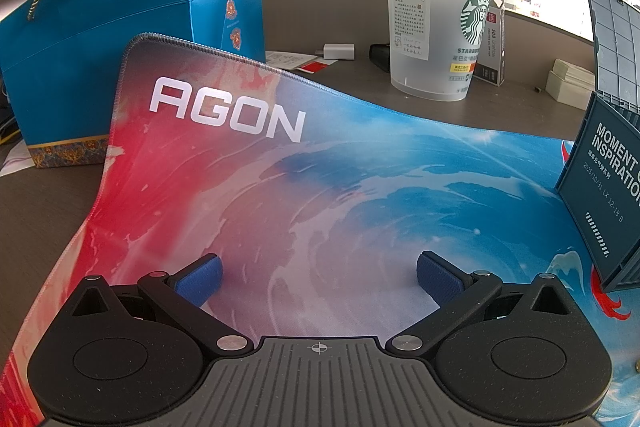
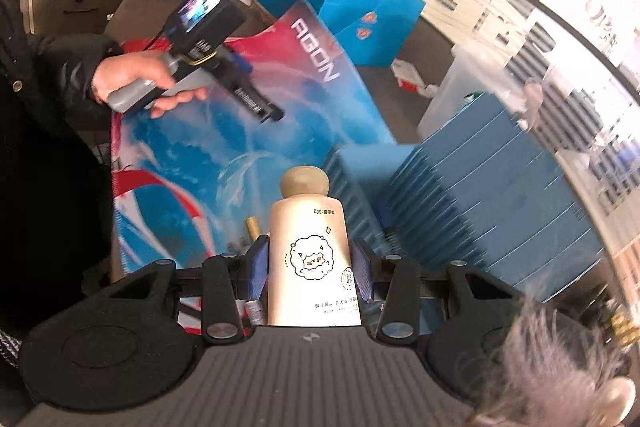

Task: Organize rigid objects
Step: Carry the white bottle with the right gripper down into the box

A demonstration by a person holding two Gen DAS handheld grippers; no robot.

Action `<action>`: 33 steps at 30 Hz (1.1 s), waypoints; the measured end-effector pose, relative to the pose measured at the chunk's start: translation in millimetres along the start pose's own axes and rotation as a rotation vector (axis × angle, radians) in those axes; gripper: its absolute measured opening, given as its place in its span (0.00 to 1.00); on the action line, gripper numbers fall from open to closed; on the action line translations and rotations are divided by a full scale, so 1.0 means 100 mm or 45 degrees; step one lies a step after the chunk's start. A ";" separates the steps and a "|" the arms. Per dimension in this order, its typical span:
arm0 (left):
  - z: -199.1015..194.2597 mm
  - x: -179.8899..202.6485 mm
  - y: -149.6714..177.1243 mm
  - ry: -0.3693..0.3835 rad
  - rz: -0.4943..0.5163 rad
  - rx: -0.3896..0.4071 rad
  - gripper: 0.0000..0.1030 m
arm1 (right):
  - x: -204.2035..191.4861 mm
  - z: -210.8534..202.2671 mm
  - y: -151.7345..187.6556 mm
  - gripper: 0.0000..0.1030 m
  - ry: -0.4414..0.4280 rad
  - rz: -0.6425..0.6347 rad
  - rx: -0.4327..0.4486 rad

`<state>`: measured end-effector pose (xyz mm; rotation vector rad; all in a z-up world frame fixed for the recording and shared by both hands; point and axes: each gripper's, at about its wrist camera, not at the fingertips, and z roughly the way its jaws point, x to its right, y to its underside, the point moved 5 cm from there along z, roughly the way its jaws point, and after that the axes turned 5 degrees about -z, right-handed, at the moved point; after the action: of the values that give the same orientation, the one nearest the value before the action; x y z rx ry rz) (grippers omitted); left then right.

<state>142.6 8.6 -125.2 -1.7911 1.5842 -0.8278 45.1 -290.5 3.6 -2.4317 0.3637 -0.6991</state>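
Right jaws clamped on the bottle; left jaws spread wide, empty.

Your right gripper (image 2: 310, 269) holds the cream bottle (image 2: 310, 251) between its blue pads, cap pointing away, above the AGON mat (image 2: 200, 155) beside the ribbed blue crate (image 2: 500, 195). Your left gripper (image 1: 319, 277) hangs over the mat, nothing between its fingers. Farther back stand a Starbucks cup (image 1: 436, 27) and a blue gift bag (image 1: 120, 39).
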 end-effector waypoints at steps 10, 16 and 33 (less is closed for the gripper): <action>0.00 0.01 0.00 0.003 0.002 0.000 1.00 | 0.63 0.23 -0.17 0.39 0.025 -0.064 -0.059; -0.01 0.02 0.00 0.007 0.004 0.001 1.00 | 0.81 0.50 -0.14 0.39 -0.027 -0.070 -0.087; -0.01 0.02 0.00 0.002 0.000 0.002 1.00 | 1.08 0.99 0.03 0.39 -0.196 0.051 -0.128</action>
<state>141.9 6.3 -124.4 -1.7899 1.5843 -0.8303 189.3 -290.8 -24.5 -2.5465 0.3928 -0.4830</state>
